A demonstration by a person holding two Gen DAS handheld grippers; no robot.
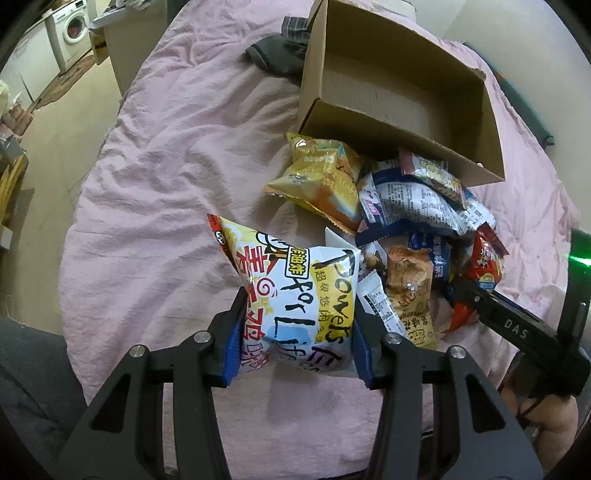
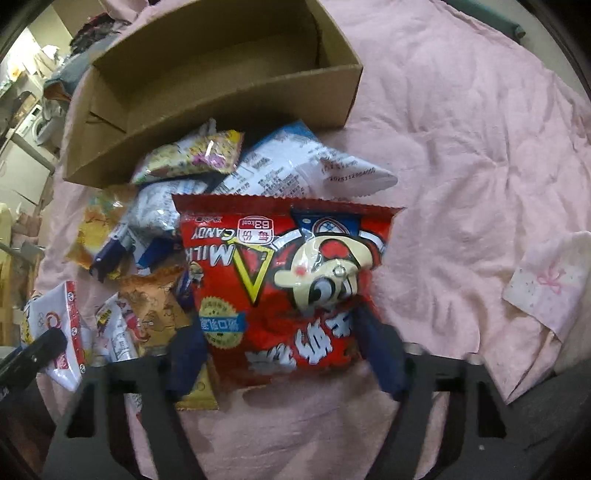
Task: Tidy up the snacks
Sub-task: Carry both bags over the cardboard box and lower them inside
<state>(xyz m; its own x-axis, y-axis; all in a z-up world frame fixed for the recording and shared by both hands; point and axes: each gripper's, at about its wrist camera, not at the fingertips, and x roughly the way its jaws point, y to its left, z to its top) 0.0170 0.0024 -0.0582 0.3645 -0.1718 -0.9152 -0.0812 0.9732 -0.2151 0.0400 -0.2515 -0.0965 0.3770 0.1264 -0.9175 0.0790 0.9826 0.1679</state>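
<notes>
My left gripper (image 1: pixel 295 325) is shut on a white and yellow snack bag with "Powers for Life" print (image 1: pixel 295 291), held over the pink bedsheet. My right gripper (image 2: pixel 280 347) is shut on a red milk candy bag (image 2: pixel 284 280); that gripper also shows in the left wrist view (image 1: pixel 517 328) at the right. An open, empty cardboard box (image 1: pixel 399 96) lies beyond a pile of snack bags (image 1: pixel 406 206). The box (image 2: pixel 207 74) and the pile (image 2: pixel 155 206) also show in the right wrist view.
A pink sheet (image 1: pixel 166 184) covers the bed. Dark clothes (image 1: pixel 284 55) lie behind the box. A washing machine (image 1: pixel 72 31) stands far left past the bed edge. A pink patterned cloth (image 2: pixel 550 288) lies at the right.
</notes>
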